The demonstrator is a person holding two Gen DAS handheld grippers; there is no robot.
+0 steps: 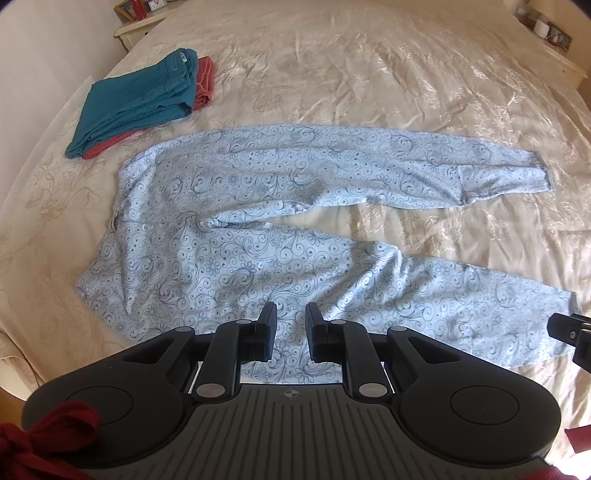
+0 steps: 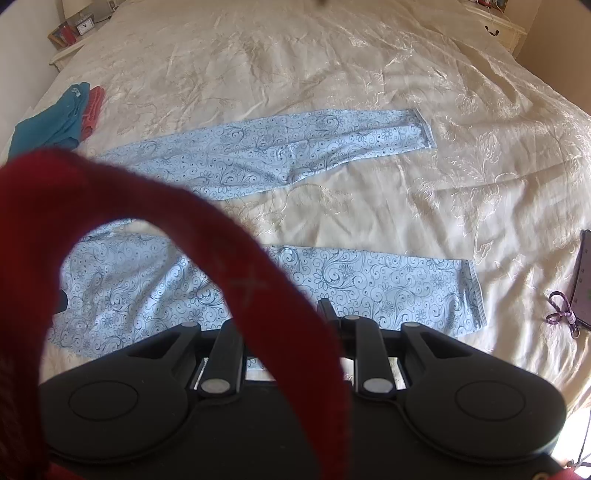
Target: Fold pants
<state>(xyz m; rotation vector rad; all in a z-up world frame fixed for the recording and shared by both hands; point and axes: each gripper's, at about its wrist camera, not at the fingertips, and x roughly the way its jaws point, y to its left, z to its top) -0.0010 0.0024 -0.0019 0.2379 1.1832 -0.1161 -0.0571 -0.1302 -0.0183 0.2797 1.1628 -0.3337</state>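
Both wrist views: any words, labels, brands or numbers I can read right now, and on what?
No readable text in either view.
Clock on the nightstand: its face shows, numerals too small to read.
Teal folded pants: a small white tag at the waistband, blurred.
Left gripper: a crosshair mark on its body, no lettering.
Patterned pants: only swirls and flowers.

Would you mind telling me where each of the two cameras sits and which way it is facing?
Left wrist: on the left gripper, angled steeply down at the patterned pants on the bed; its jaws stand apart, and the right gripper pokes in at the frame's right edge.
Right wrist: on the right gripper, facing the pant legs; a red fabric loop hides its fingertips.
Shared: pants, bed, teal folded garment.
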